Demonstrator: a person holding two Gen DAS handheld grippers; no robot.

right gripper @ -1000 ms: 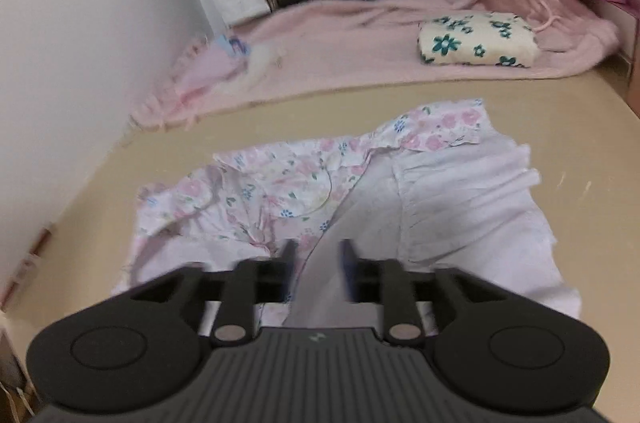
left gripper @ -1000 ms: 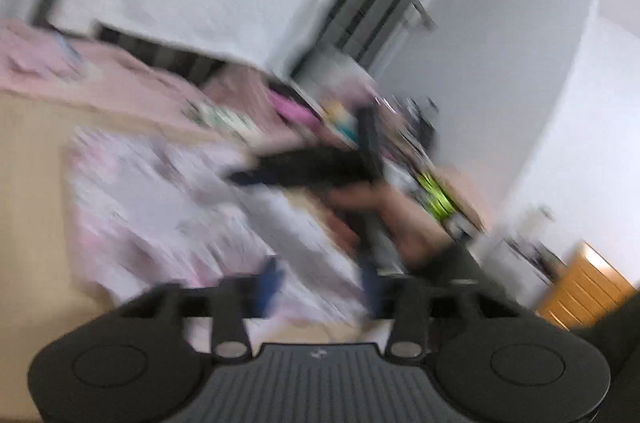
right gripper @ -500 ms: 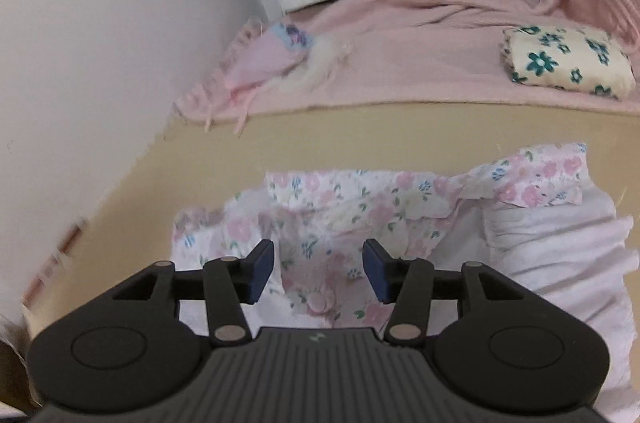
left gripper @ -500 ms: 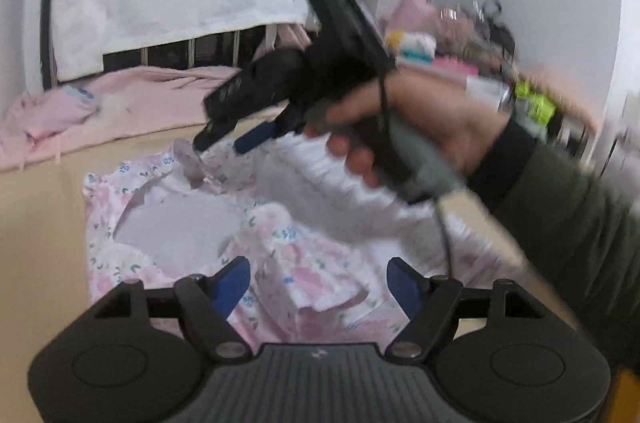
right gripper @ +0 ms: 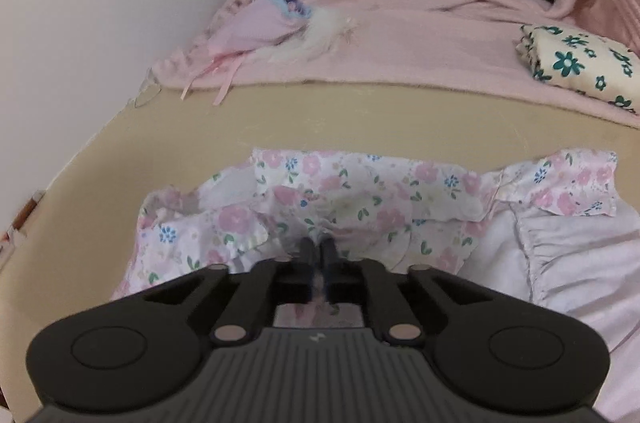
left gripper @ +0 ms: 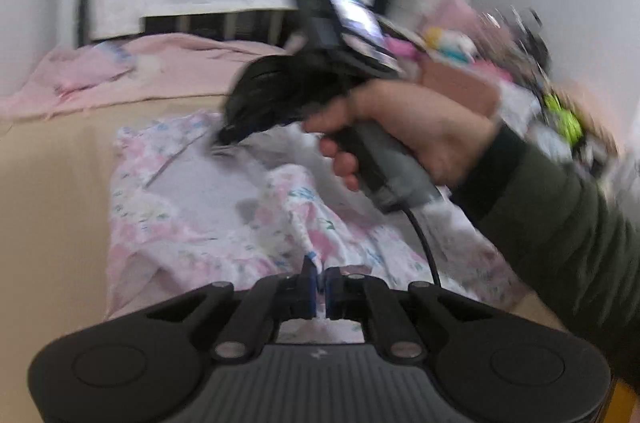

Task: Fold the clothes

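Both tools, left tool (left gripper: pixel 318 279) and right tool (right gripper: pixel 318 255), pinch folds of the floral garment (right gripper: pixel 360 199) spread on the tan bed (right gripper: pixel 360 119), near a pink blanket (right gripper: pixel 420 39).

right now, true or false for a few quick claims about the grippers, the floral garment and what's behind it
1. Both grippers are shut on the floral garment. True: the left gripper and the right gripper each pinch its fabric.
2. The garment lies on a green surface. False: it lies on a tan surface.
3. A folded cream cloth with teal flowers rests on the pink blanket. True.
4. The garment is already folded into a neat square. False: it is spread out and rumpled.
5. The hand holding the right gripper is bare, with no sleeve. False: a dark green sleeve covers the arm.
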